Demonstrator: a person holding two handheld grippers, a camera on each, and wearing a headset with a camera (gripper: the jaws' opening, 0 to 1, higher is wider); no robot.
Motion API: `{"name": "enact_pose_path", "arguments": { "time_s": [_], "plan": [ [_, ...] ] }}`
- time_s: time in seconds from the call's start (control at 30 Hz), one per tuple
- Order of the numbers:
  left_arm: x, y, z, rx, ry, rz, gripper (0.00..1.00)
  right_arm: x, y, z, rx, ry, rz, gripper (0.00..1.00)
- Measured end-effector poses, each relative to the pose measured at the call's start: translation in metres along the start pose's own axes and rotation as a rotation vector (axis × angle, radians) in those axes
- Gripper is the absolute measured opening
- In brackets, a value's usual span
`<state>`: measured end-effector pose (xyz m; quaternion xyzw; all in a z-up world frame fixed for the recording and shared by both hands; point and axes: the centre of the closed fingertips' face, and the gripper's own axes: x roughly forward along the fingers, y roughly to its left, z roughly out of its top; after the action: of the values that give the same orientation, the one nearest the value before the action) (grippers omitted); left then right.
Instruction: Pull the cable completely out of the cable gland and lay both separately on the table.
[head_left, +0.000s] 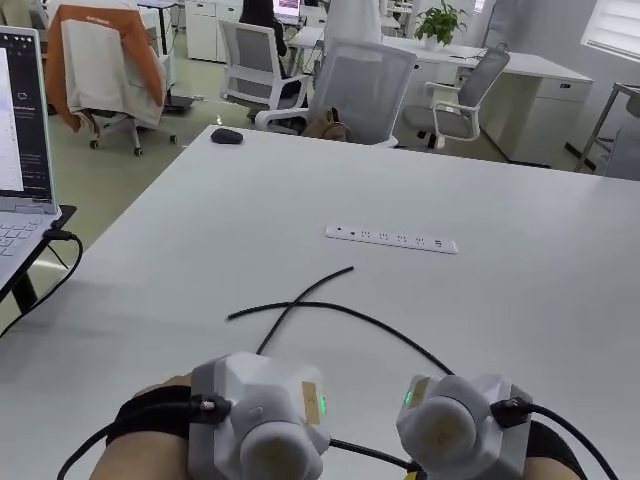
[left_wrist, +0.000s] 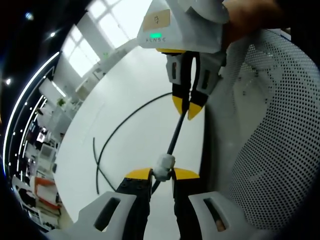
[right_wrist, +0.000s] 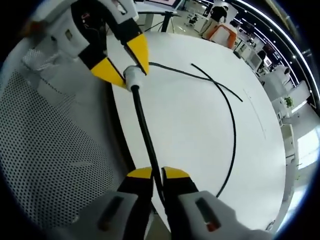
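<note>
Your left tool (left_wrist: 161, 175) and right tool (right_wrist: 156, 174) share one build: rounded white housings over black jaws tipped with yellow pads (left_wrist: 137, 174). Each housing carries a small green light (head_left: 321, 404) and a tan sticker (head_left: 311, 388), its mark too small to read. A black lead (head_left: 520, 407) plugs into each outer side. You wear what look like black wrist bands (head_left: 150, 410).

Tabletop (head_left: 520, 300) open across frame centre and right. Obstacles: cable (head_left: 292, 305) loops crossing lower centre, power strip (head_left: 392, 239) mid-frame, mouse (head_left: 227, 136) upper left, laptop (head_left: 20, 150) left edge.
</note>
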<state>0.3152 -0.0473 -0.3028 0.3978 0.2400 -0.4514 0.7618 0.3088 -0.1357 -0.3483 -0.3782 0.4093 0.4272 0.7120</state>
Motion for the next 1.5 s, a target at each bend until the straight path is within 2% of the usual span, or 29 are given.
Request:
{"name": "enact_pose_path", "arguments": {
  "time_s": [0.03,0.1,0.17,0.2,0.3,0.33,0.47,0.6,0.7,0.83,1.03,1.23,1.4,1.5],
  "plan": [
    [0.000,0.000,-0.001,0.006,0.006,0.000,0.17,0.000,0.001,0.000,0.002,0.000,0.004,0.06],
    [0.001,-0.001,-0.002,0.009,0.011,-0.003,0.17,0.001,0.002,0.000,-0.009,0.010,-0.002,0.14],
    [0.001,-0.003,-0.001,0.016,0.008,-0.009,0.17,0.000,0.002,0.005,-0.031,-0.006,-0.008,0.19],
    [0.001,-0.004,0.000,0.019,0.005,-0.011,0.17,0.000,0.006,0.011,-0.038,-0.038,0.013,0.18],
    [0.002,-0.007,0.003,0.033,-0.002,-0.018,0.17,-0.005,0.018,0.039,-0.017,-0.188,0.076,0.22],
    [0.002,-0.008,0.004,0.044,-0.003,-0.022,0.17,-0.007,0.020,0.042,-0.029,-0.198,0.084,0.22],
    [0.003,-0.011,0.005,0.056,-0.008,-0.033,0.17,-0.009,0.022,0.047,-0.066,-0.216,0.081,0.18],
    [0.002,-0.010,0.006,0.058,-0.013,-0.030,0.17,-0.010,0.031,0.049,-0.104,-0.231,0.120,0.03],
    [0.002,-0.011,0.006,0.051,-0.013,-0.035,0.17,-0.008,0.031,0.048,-0.120,-0.220,0.108,0.03],
    [0.002,-0.011,0.008,0.045,-0.023,-0.036,0.17,-0.005,0.027,0.042,-0.096,-0.191,0.103,0.03],
    [0.001,-0.005,0.002,0.035,-0.005,-0.018,0.17,0.001,0.013,0.015,-0.033,-0.069,0.051,0.04],
    [0.001,-0.003,0.002,0.025,0.000,-0.010,0.17,0.002,0.001,-0.002,0.028,0.003,0.012,0.05],
    [0.001,-0.001,-0.001,0.016,0.007,-0.001,0.17,0.002,0.000,-0.010,0.052,0.033,0.005,0.06],
    [0.003,-0.002,-0.003,0.030,0.020,-0.002,0.17,0.004,0.007,-0.010,0.026,0.046,0.036,0.07]
  ]
}}
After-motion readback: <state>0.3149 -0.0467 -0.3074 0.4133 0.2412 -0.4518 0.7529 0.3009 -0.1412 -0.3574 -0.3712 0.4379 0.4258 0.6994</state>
